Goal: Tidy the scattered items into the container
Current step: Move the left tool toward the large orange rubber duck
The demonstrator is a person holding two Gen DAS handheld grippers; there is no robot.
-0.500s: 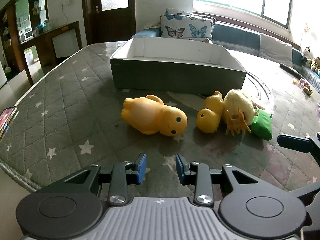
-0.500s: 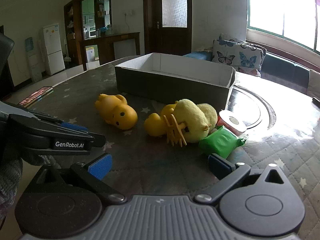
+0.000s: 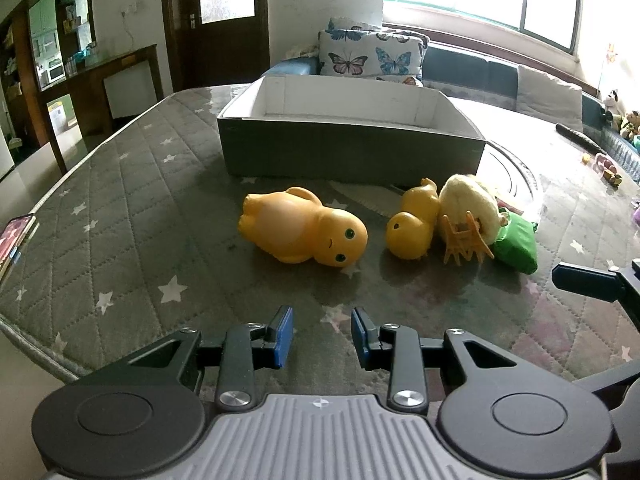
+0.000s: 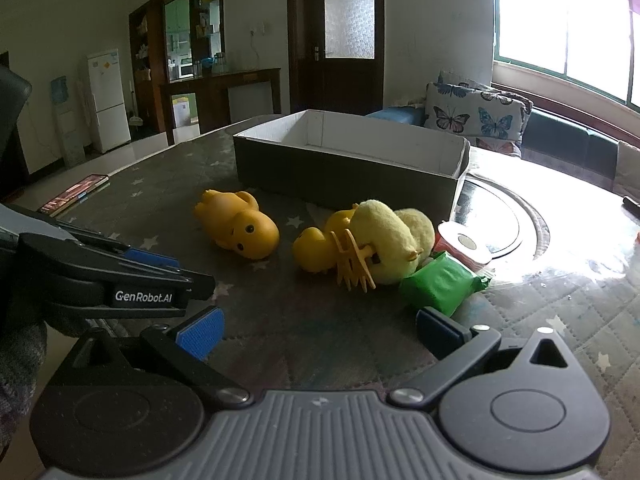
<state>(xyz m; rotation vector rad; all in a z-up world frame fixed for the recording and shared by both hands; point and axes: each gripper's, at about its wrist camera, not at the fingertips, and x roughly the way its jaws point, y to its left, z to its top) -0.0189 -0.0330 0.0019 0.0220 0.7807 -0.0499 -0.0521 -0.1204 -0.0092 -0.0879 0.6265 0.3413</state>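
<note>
A: How do the fingers (image 3: 285, 330) stand on each side?

B: The left gripper (image 3: 322, 336) has its blue pads partly apart with nothing between them, only the quilted star-patterned counter (image 3: 132, 216) showing in the gap. The right gripper (image 4: 316, 330) is spread wide, also empty, its pads hanging above the counter.

A: And the container?

B: A dark rectangular box (image 3: 352, 148) with a white inside sits on the counter beyond the toys. From these low angles its floor cannot be seen.

A: Where are the scattered items?

B: All on the counter in front of the box. The large orange duck figure (image 3: 306, 228) lies on its side, straight ahead of the left gripper and apart from the rest. To its right is a cluster: a smaller orange duck (image 3: 412, 228), a pale yellow plush toy (image 3: 470, 204) touching it, an orange hair claw clip (image 3: 464, 242) leaning against the plush, and a green packet (image 3: 516, 246) just beside them.

A: Anything more from the right wrist view?

B: A roll of tape (image 4: 464, 246) lies behind the green packet, near the box's corner. The left gripper shows at the left edge.
</note>
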